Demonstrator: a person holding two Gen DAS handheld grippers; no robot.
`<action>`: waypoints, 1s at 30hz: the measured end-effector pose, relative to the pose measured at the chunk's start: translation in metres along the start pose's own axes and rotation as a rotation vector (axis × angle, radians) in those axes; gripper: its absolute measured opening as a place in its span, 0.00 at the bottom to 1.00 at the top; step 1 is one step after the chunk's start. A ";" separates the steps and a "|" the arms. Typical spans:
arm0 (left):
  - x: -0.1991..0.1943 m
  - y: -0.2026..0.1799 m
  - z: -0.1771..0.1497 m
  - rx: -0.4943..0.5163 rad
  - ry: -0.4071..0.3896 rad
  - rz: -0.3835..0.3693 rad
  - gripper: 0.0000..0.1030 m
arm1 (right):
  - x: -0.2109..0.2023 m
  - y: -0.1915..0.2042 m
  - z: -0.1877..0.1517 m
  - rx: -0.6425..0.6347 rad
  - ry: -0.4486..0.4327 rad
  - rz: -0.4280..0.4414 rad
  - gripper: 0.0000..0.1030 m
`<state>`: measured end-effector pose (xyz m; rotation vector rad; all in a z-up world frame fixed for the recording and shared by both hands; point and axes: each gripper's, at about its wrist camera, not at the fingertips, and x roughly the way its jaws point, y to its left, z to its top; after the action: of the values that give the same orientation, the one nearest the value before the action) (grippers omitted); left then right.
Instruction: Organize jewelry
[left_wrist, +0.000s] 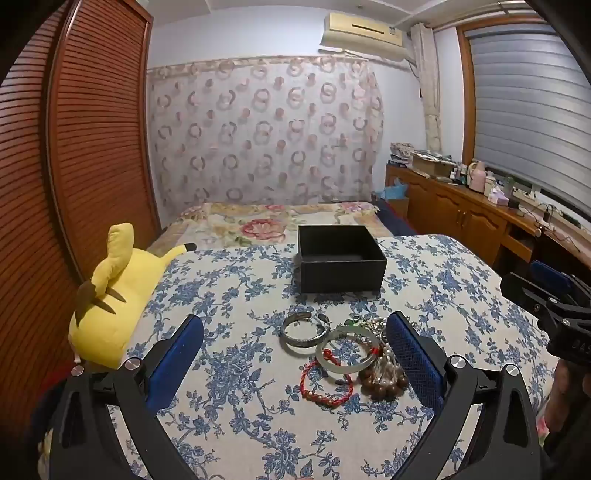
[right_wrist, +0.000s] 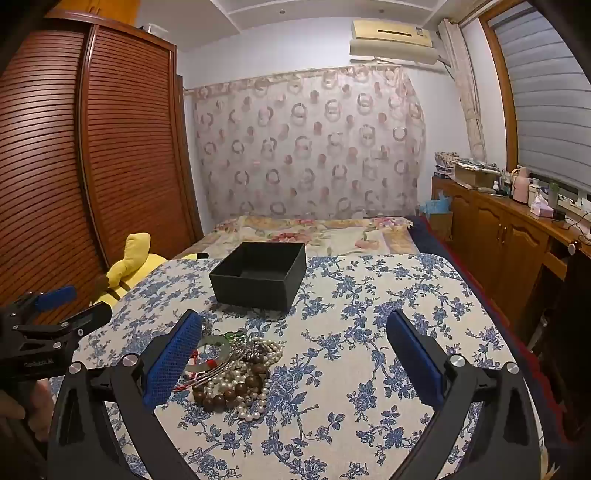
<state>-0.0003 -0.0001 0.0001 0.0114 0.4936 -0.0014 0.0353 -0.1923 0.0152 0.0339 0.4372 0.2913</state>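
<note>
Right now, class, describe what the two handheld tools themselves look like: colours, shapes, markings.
Each tool, the left tool and the right tool, has two curved black arms with silver round bolts. Each finger carries a blue textured pad. Seen from the other camera, each black body bears pale lettering, too blurred to read.

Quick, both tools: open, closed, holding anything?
Left tool: open, holding nothing, above the jewelry pile.
Right tool: open, holding nothing.

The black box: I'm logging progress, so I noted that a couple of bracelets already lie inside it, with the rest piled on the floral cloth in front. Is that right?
Not quite. The black box is empty: both wrist views show only its bare dark interior. All the jewelry, including the silver bangle and red cord bracelet, still lies piled on the floral cloth in front of it.
</note>
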 end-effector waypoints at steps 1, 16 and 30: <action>0.000 0.000 0.000 0.001 0.004 0.001 0.93 | 0.000 0.000 0.000 0.000 0.002 -0.001 0.98; 0.001 0.000 0.000 -0.002 -0.002 -0.002 0.93 | 0.001 0.000 0.001 0.004 0.008 0.001 0.98; -0.008 -0.004 0.009 -0.002 -0.012 -0.004 0.93 | -0.001 0.001 0.001 0.005 0.007 0.000 0.98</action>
<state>-0.0028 -0.0041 0.0115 0.0084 0.4819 -0.0049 0.0351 -0.1919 0.0163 0.0376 0.4446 0.2909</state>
